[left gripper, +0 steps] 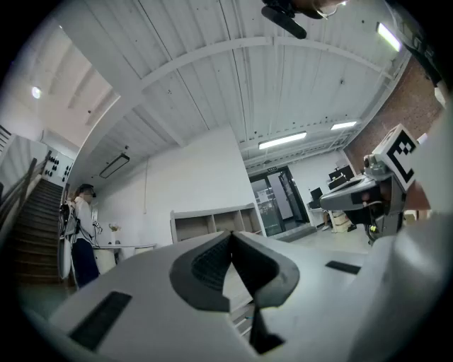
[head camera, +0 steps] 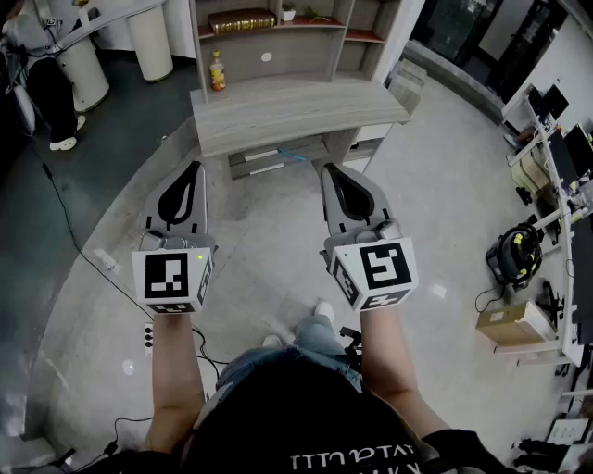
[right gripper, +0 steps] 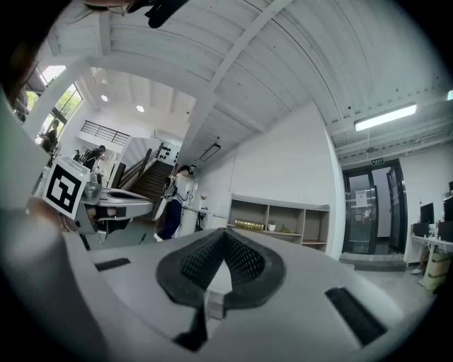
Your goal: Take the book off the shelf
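Book (head camera: 241,20), a thick brown slab with a gilt-looking side, lies flat on the upper board of the shelf (head camera: 296,51) that rises from the back of the pale wood-grain desk (head camera: 296,111). An orange bottle (head camera: 217,71) stands at the desk's back left. I hold both tools well short of the desk's front edge. The left gripper (head camera: 190,172) and right gripper (head camera: 331,172), grey plastic with black ribbed pads, are each clenched tip to tip on nothing.
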A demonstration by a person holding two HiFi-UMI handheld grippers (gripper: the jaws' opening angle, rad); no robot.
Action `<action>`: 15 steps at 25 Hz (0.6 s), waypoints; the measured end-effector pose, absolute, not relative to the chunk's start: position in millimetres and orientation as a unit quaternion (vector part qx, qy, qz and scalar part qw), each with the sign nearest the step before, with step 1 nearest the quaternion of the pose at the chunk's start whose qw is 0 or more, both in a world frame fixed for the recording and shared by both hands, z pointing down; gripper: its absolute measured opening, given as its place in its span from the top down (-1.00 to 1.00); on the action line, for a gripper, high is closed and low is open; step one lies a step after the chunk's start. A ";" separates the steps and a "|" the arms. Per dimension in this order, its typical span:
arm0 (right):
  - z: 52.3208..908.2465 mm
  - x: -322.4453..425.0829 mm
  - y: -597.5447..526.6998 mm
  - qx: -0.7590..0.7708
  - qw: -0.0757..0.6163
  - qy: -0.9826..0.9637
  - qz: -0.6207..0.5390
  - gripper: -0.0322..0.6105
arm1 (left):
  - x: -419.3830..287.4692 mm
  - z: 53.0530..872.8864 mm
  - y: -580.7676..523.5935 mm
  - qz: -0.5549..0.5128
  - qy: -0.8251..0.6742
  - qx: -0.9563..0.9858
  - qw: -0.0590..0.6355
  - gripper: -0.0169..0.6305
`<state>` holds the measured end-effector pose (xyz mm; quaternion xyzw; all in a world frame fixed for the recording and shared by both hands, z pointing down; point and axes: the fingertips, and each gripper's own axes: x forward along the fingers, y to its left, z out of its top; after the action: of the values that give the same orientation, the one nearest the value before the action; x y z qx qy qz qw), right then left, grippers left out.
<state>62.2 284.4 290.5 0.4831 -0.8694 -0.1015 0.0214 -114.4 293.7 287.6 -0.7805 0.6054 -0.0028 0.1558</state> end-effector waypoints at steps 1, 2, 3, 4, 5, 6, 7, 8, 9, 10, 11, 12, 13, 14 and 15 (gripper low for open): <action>290.1 59.8 287.2 0.483 0.022 -0.870 -0.102 0.87 | -117.2 287.4 297.2 -0.002 0.606 -0.780 0.157 0.92; 289.8 57.3 289.8 0.483 0.022 -0.870 -0.102 0.87 | -120.4 287.4 300.5 -0.001 0.607 -0.779 0.158 0.92; 289.5 54.7 292.1 0.483 0.023 -0.870 -0.103 0.87 | -124.1 287.4 303.5 0.000 0.608 -0.778 0.158 0.92; 289.2 52.0 293.9 0.482 0.025 -0.869 -0.104 0.87 | -128.4 287.5 306.0 0.001 0.611 -0.776 0.159 0.92; 288.8 49.2 294.8 0.482 0.027 -0.870 -0.106 0.87 | -133.4 287.6 307.9 0.002 0.614 -0.773 0.159 0.92; 288.3 46.3 295.0 0.481 0.029 -0.870 -0.107 0.87 | -138.8 287.7 309.2 0.003 0.618 -0.770 0.159 0.92; 287.8 43.6 294.6 0.480 0.030 -0.870 -0.107 0.87 | -144.5 287.8 310.1 0.003 0.623 -0.766 0.159 0.92; 287.4 41.2 293.9 0.479 0.030 -0.871 -0.106 0.87 | -150.3 288.4 310.8 0.004 0.629 -0.761 0.158 0.92; 287.2 39.1 292.8 0.478 0.029 -0.872 -0.105 0.87 | -156.1 289.6 311.0 0.003 0.634 -0.757 0.156 0.92; 287.1 37.6 291.5 0.478 0.025 -0.872 -0.104 0.87 | -161.2 291.3 310.8 0.001 0.639 -0.754 0.153 0.92; 287.0 36.7 289.9 0.479 0.021 -0.872 -0.104 0.87 | -164.9 293.1 310.1 -0.001 0.642 -0.752 0.149 0.91; 286.8 36.4 288.0 0.481 0.018 -0.870 -0.104 0.87 | -167.0 294.2 308.9 -0.001 0.642 -0.752 0.146 0.85; 286.5 36.1 285.8 0.483 0.015 -0.869 -0.103 0.87 | -167.9 293.9 307.4 0.002 0.641 -0.754 0.144 0.56; 286.0 35.4 283.3 0.485 0.013 -0.869 -0.102 0.87 | -168.6 292.4 305.4 0.009 0.640 -0.755 0.144 0.11; 285.4 34.3 280.7 0.485 0.012 -0.869 -0.101 0.87 | -169.7 290.5 302.9 0.016 0.640 -0.755 0.144 -0.29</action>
<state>34.3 280.7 285.4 0.4850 -0.8686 -0.1007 0.0119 -169.7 302.9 290.5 -0.7546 0.6400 0.0164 0.1441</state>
